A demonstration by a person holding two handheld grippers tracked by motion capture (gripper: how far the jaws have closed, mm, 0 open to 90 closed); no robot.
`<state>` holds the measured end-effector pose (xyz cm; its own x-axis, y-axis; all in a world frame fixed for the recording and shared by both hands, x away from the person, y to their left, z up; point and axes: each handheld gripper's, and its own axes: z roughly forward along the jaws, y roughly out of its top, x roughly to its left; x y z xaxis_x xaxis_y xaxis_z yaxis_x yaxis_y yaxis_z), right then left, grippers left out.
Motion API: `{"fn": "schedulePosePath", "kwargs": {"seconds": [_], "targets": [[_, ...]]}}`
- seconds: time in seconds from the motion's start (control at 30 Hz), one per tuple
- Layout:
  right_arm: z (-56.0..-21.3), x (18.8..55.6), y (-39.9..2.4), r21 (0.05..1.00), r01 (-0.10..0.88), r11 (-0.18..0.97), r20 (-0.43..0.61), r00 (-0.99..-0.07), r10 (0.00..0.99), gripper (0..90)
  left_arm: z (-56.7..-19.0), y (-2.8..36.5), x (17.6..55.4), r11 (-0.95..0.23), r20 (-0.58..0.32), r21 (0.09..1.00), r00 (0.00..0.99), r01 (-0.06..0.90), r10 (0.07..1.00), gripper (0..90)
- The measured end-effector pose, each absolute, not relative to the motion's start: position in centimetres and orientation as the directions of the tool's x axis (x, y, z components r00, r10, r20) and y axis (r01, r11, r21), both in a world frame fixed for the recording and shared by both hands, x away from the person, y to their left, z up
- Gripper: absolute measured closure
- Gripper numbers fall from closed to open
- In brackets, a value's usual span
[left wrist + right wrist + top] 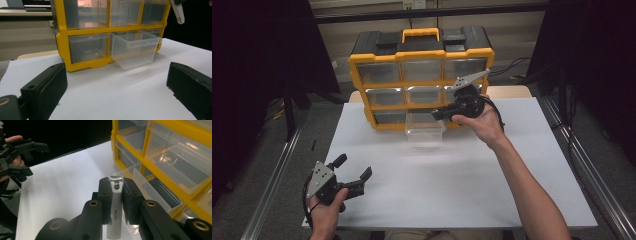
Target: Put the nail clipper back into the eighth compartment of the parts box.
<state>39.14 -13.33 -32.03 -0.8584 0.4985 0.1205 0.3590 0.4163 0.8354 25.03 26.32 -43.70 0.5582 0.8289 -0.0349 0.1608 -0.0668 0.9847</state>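
I have the right tool (116, 202) clamped on a white nail clipper (115, 207), its jaws pressed against both flat sides so the clipper stands up between them, its metal end at the top. In the high view that tool (447, 112) sits above the right side of the yellow organizer (422, 55), just over the clear drawer (424, 130) that is pulled out from the bottom row and juts onto the white desk (452, 185). The left gripper view shows the same drawer (133, 48) open, tipped slightly forward, and it looks empty from here.

My left tool (353, 173) rests low at the near left of the desk with its jaws wide apart and nothing between them, well away from the organizer.

I judge this to be the carrying step: the clipper is gripped and lifted, and the open drawer is the likely place for it. Next I need to bring the right tool over the mouth of the drawer, lower the clipper inside the walls and only then part the jaws. The drawer hangs half out, so a knock on its front rim could tip or pull it free. The left tool could steady it if needed.
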Motion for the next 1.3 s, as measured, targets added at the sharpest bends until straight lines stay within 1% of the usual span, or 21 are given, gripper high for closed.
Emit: {"fn": "schedulePosePath", "kwargs": {"seconds": [0.07, 0.1, 0.2, 0.57, 0.77, 0.83, 0.87, 1.1, 1.3], "targets": [[-32.0, 39.6, -13.1, 0.832, 0.359, 0.422, 0.118, -0.859, 0.498, 78.2, -43.8, 26.2, 25.0, -0.049, -0.058, 0.984, 0.56, 0.174, 0.826, 3.3], [-31.9, 39.9, -12.9, 0.831, 0.361, 0.423, 0.116, -0.856, 0.504, 78.2, -43.8, 26.3, 25.1, -0.064, -0.043, 0.984, 0.564, 0.168, 0.825, 3.3], [-31.9, 40.4, -12.6, 0.827, 0.364, 0.427, 0.115, -0.855, 0.506, 78.1, -43.7, 26.5, 25.0, -0.072, -0.036, 0.983, 0.563, 0.167, 0.825, 3.3], [-31.2, 41.9, -10.8, 0.807, 0.372, 0.459, 0.105, -0.855, 0.508, 78.1, -43.8, 26.4, 25.1, -0.068, -0.037, 0.984, 0.565, 0.165, 0.824, 3.4], [-30.8, 43.0, -9.4, 0.781, 0.372, 0.502, 0.082, -0.857, 0.509, 78.2, -43.8, 26.5, 25.1, -0.079, -0.029, 0.983, 0.568, 0.163, 0.822, 3.4], [-30.8, 43.0, -9.2, 0.778, 0.38, 0.5, 0.085, -0.853, 0.516, 78.1, -43.8, 26.5, 25.1, -0.073, -0.034, 0.984, 0.568, 0.164, 0.823, 3.3], [-30.8, 43.4, -8.8, 0.763, 0.382, 0.52, 0.076, -0.854, 0.515, 78.1, -43.8, 26.5, 25.1, -0.072, -0.034, 0.984, 0.568, 0.162, 0.823, 3.4], [-31.0, 44.1, -7.9, 0.744, 0.387, 0.545, 0.063, -0.852, 0.519, 78.2, -43.8, 26.5, 25.1, -0.071, -0.035, 0.984, 0.568, 0.163, 0.822, 3.4], [-31.4, 45.3, -6.5, 0.703, 0.417, 0.576, 0.057, -0.84, 0.539, 78.1, -43.8, 26.5, 25.0, -0.073, -0.035, 0.983, 0.567, 0.166, 0.823, 3.4]]}}
